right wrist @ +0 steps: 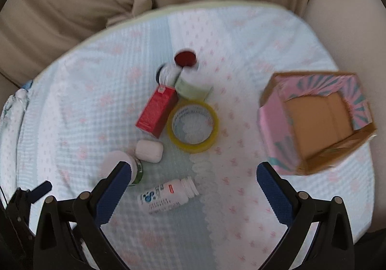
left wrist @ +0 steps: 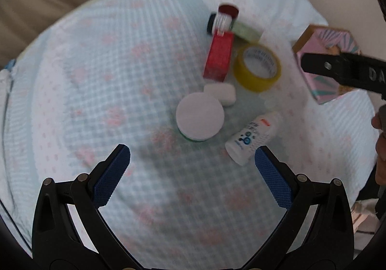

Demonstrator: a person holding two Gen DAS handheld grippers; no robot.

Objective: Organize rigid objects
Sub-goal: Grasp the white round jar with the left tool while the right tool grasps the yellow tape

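The left gripper hangs with fingers spread wide and empty above the quilt. Ahead lie a white-lidded jar, a red carton, a tape roll and a fallen bottle. The right gripper, also spread and empty, has the empty pink box to its right.

Left gripper and right gripper, jaws wide apart, both empty.
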